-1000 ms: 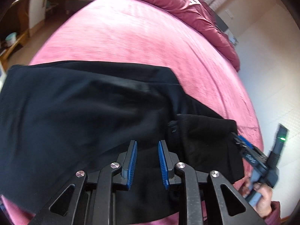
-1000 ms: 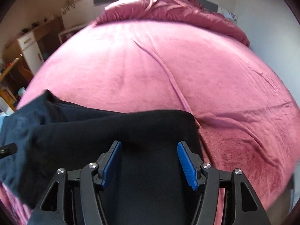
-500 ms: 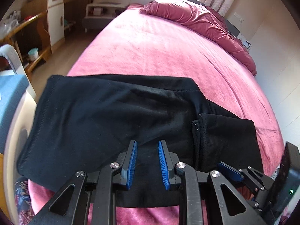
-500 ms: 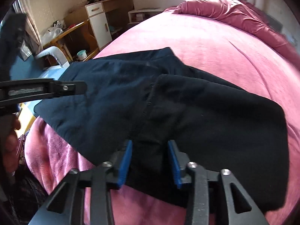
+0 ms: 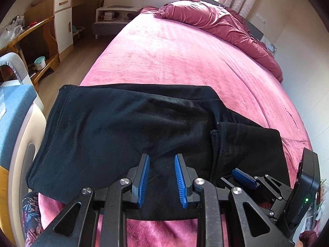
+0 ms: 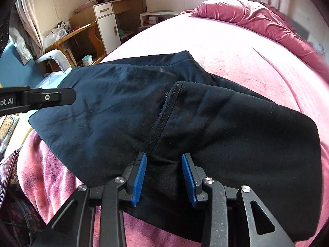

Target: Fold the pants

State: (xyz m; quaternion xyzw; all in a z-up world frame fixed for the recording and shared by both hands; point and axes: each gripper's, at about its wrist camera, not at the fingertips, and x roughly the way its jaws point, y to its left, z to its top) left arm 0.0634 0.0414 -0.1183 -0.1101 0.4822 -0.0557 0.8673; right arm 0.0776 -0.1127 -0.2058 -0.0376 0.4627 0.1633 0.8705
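Right gripper (image 6: 164,178) now lower over black pants (image 6: 216,123), jaws just narrowed, empty; left gripper (image 5: 161,180) narrow, empty.

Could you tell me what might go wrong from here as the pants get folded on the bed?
1. The black pants hang past the pink bed's near-left edge, so a pull could slide them off.
2. The right gripper straddles the raised seam; it may pinch only the top layer.
3. The left gripper sits close beside the right one, so they might collide.
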